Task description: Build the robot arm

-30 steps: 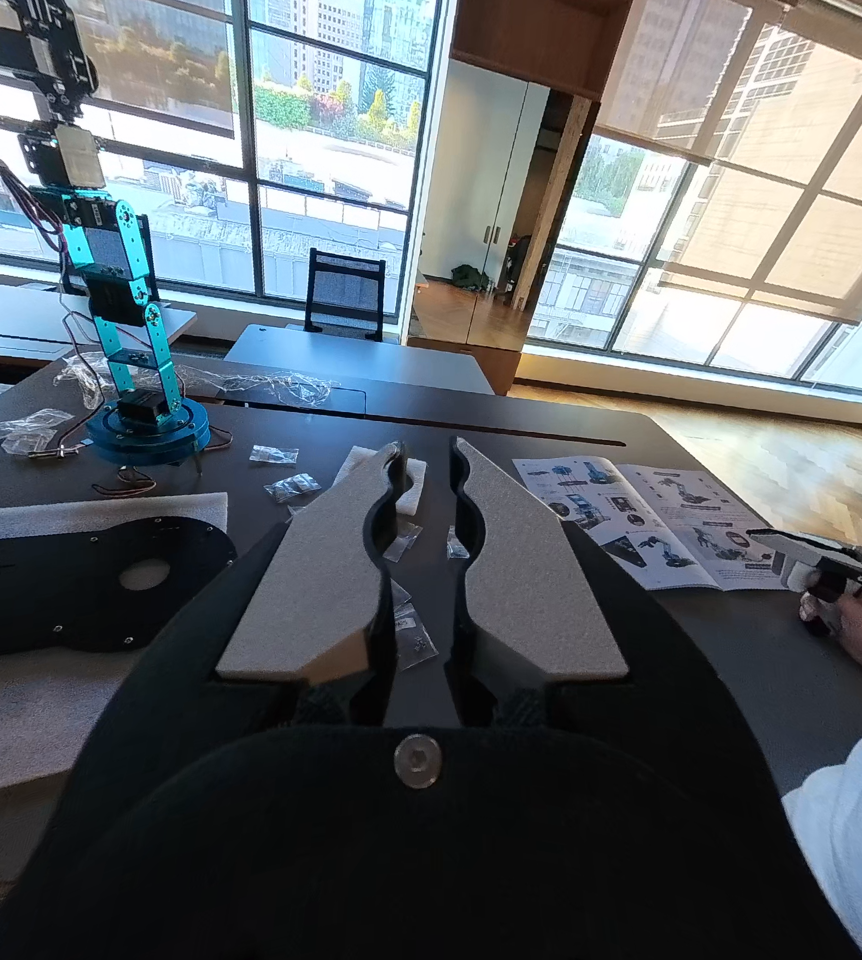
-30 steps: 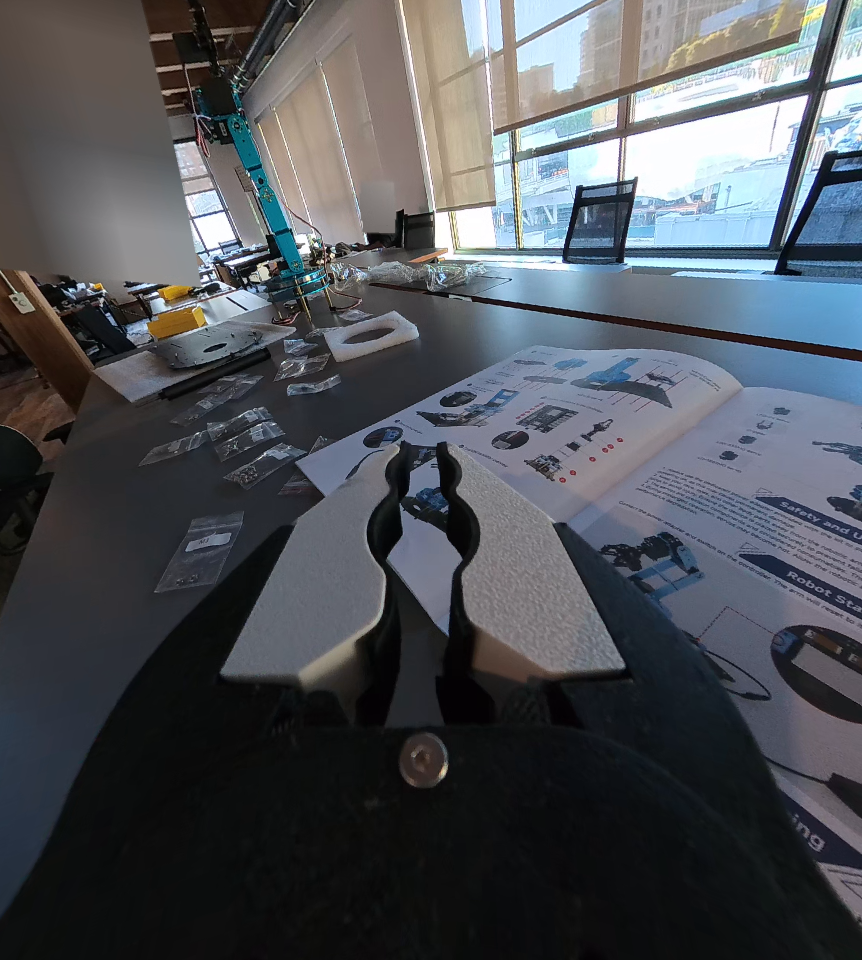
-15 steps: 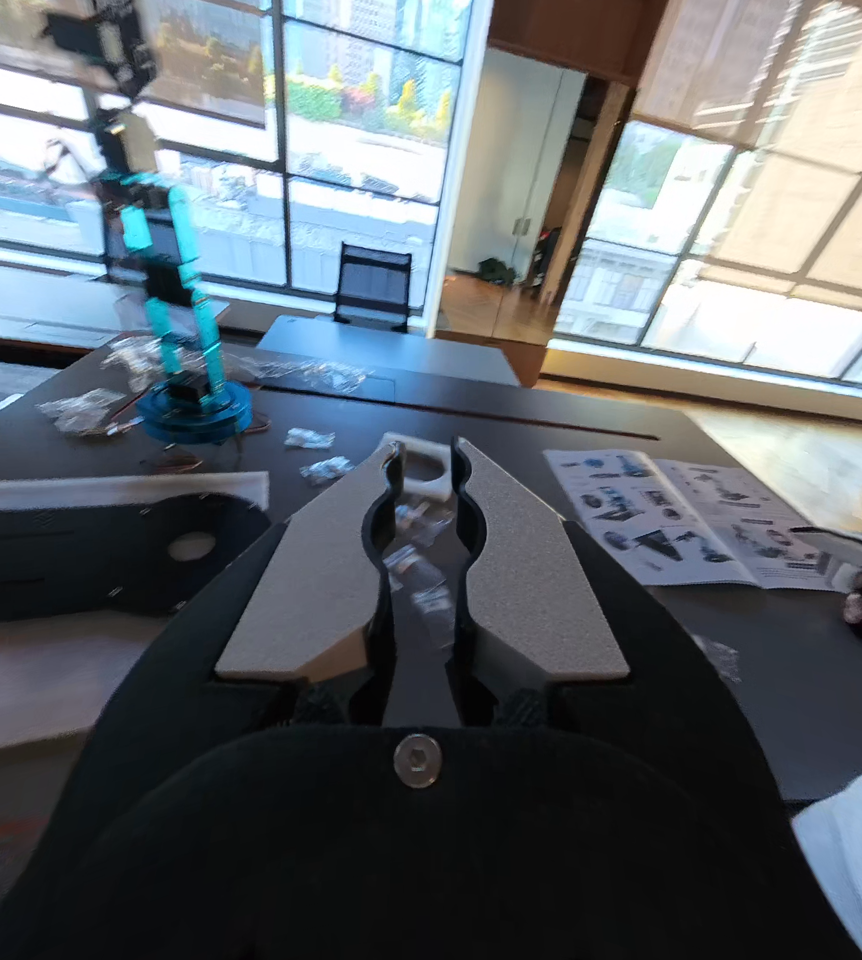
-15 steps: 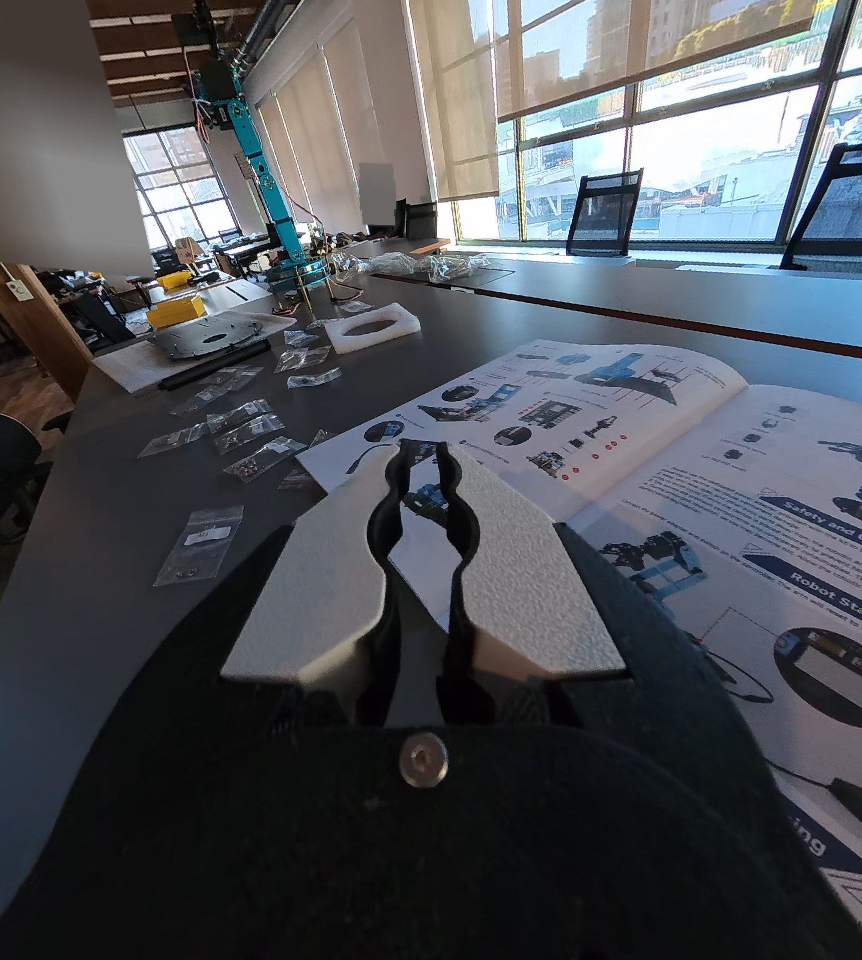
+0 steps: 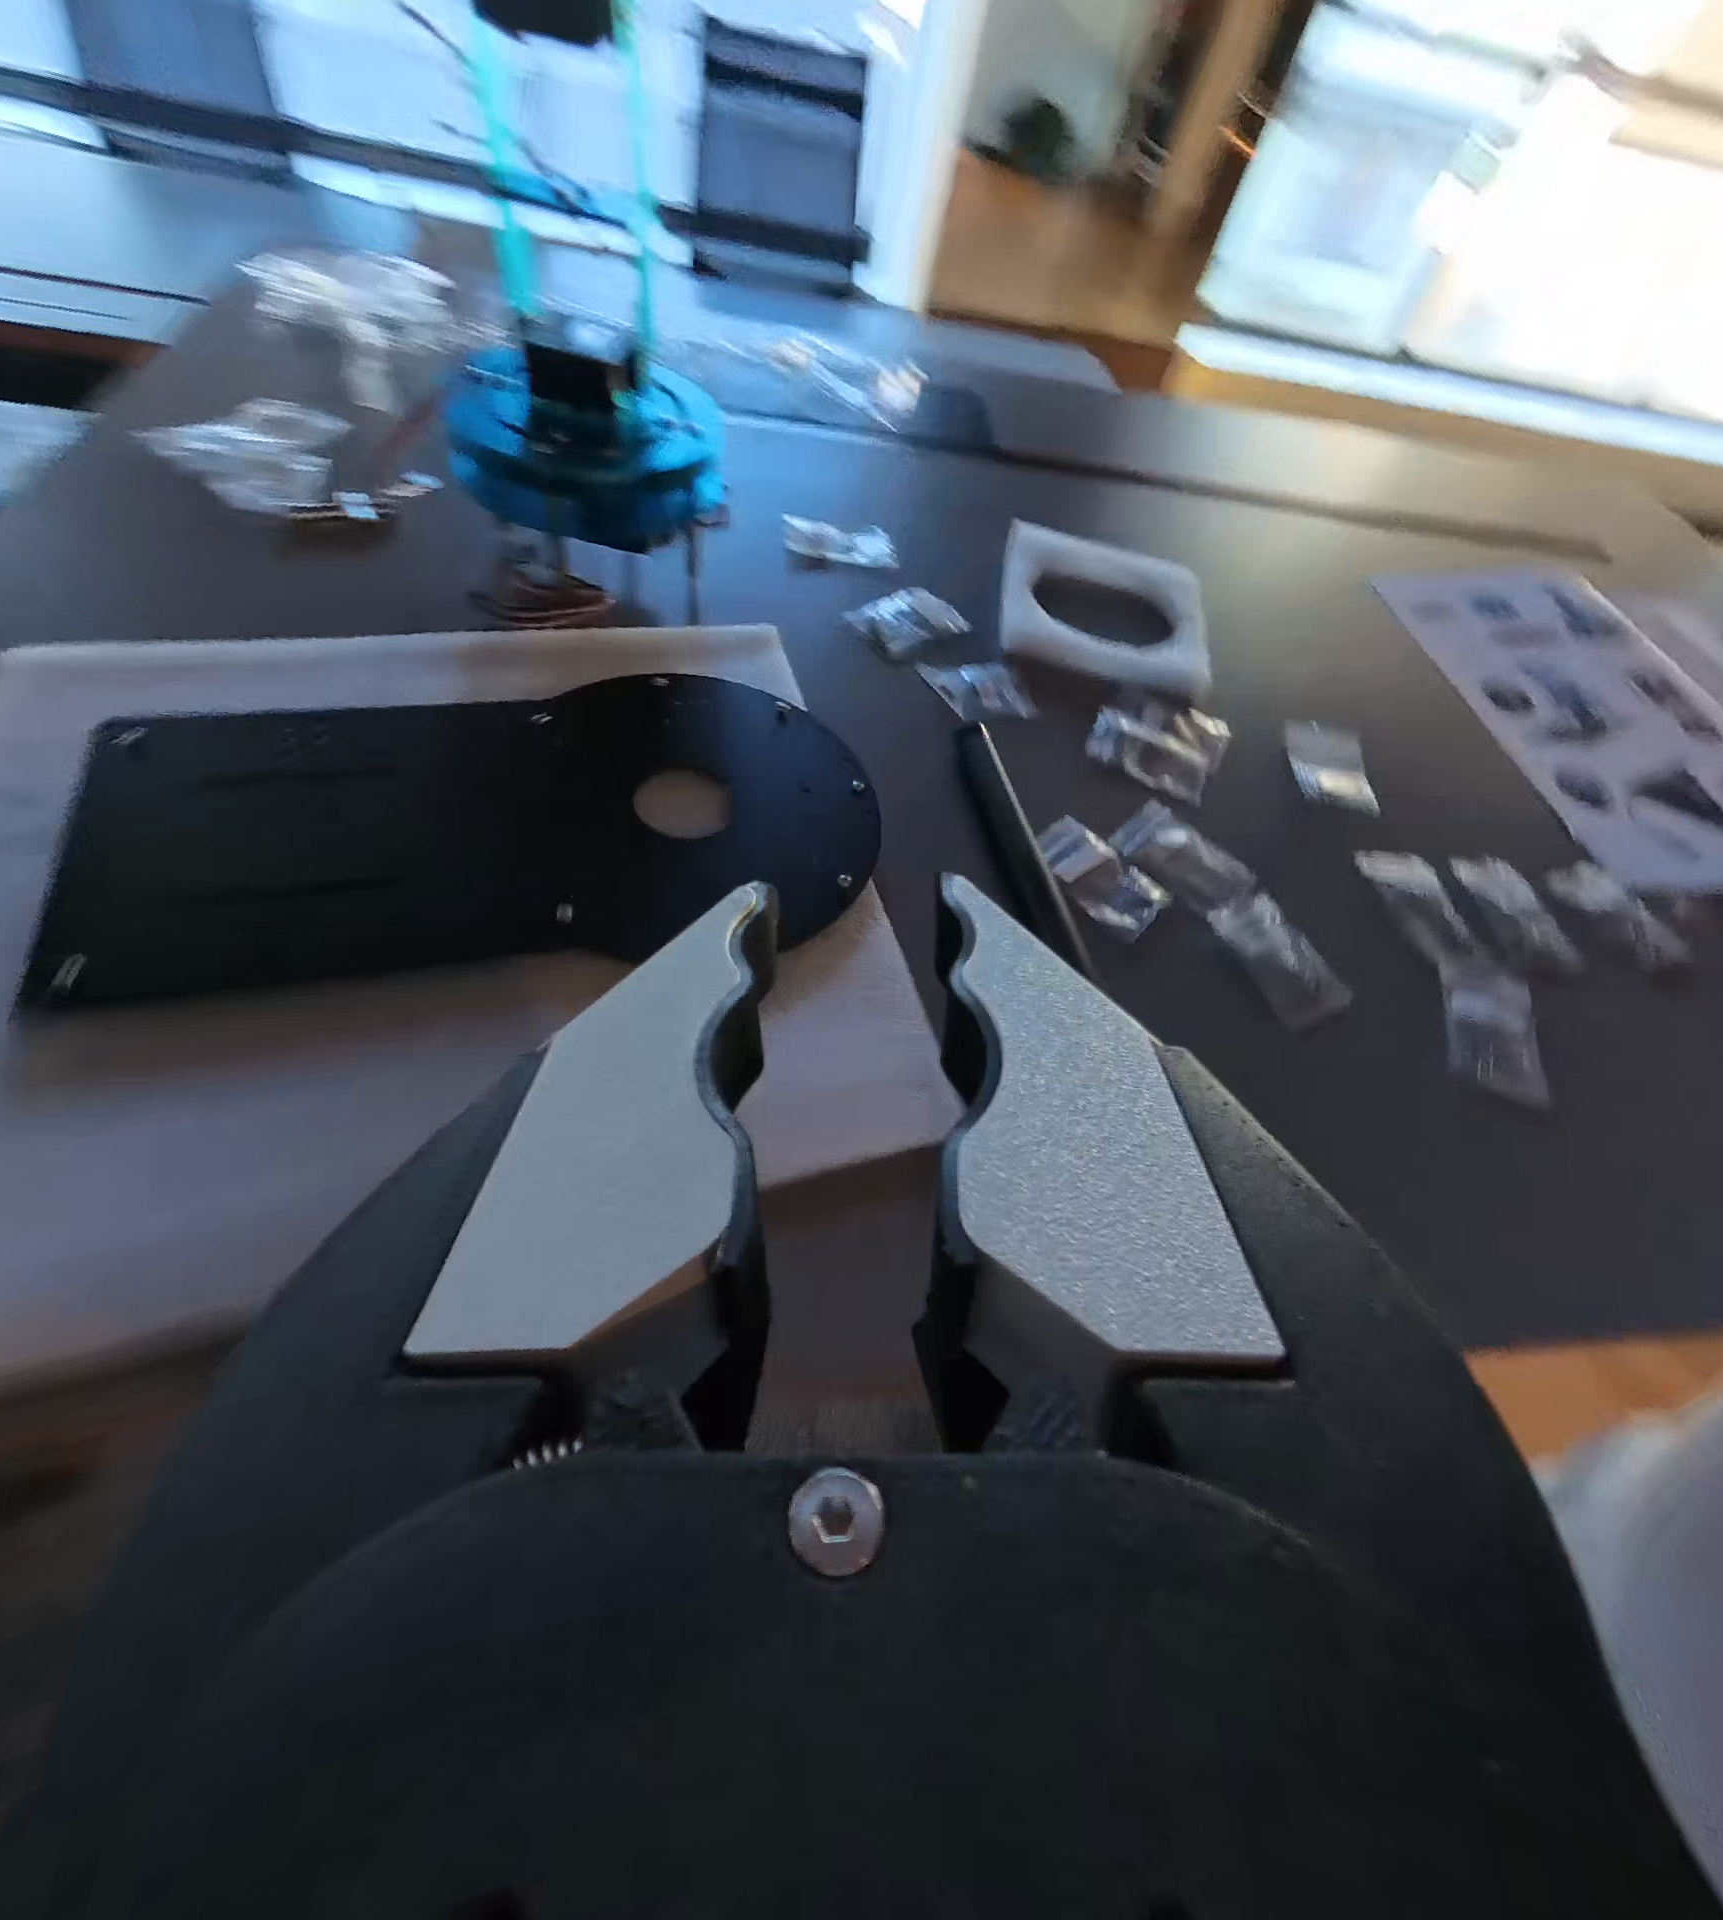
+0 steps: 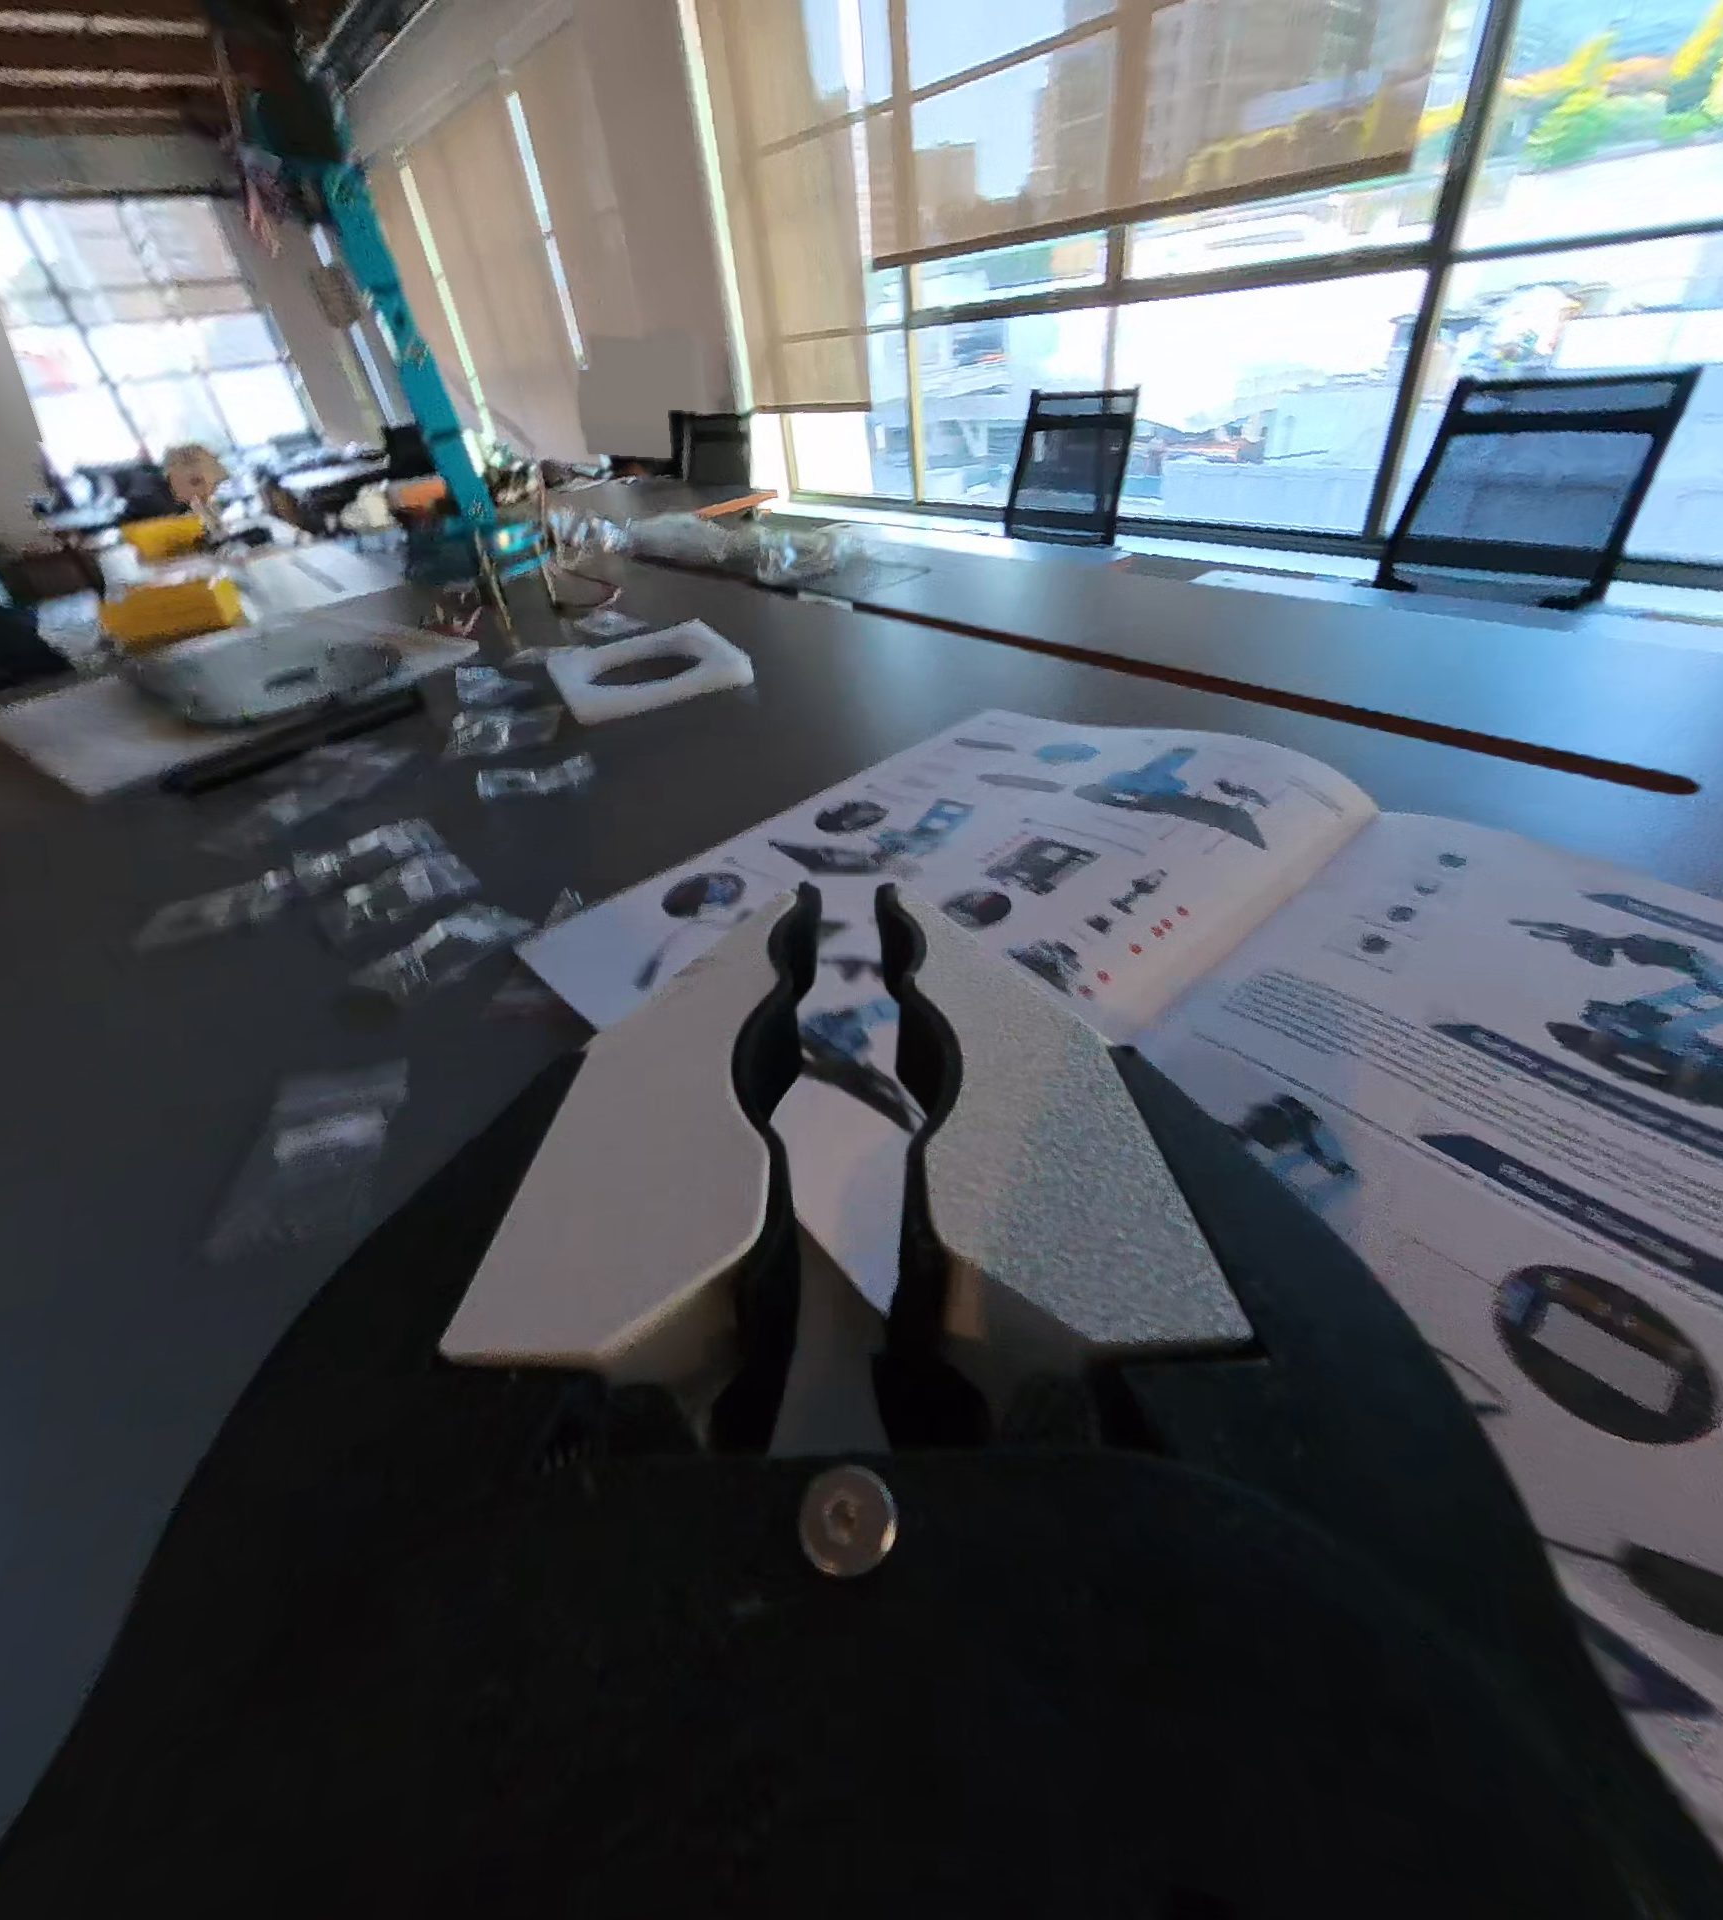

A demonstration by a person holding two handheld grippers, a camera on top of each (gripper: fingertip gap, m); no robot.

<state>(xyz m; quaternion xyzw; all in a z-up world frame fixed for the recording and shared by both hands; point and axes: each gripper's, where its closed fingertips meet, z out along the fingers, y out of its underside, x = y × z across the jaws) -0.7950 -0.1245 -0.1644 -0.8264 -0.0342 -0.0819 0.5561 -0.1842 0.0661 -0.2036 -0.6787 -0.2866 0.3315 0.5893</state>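
Fingers of the left gripper [image 5: 852, 904] stand parted and empty, poised over the near edge of a pale foam sheet [image 5: 213, 1122] on the dark worktop [image 5: 1459, 1195]. Nearest their tips lies a flat black plate [image 5: 421, 831] with a round hole, resting on that sheet. It looks thin, stiff and smooth, so it would likely be best pinched at its rounded rim. Just beside it are a slim black rod [image 5: 1018, 831] and scattered small clear bags [image 5: 1189, 862], light and slippery by the look of them. Farther back stand a blue robot base [image 5: 582, 457] and a white foam ring [image 5: 1106, 623]. Fingers of the right gripper [image 6: 846, 899] are narrowly parted, holding nothing, low over the near corner of an open booklet [image 6: 1252, 935]; whether they touch the page cannot be told.
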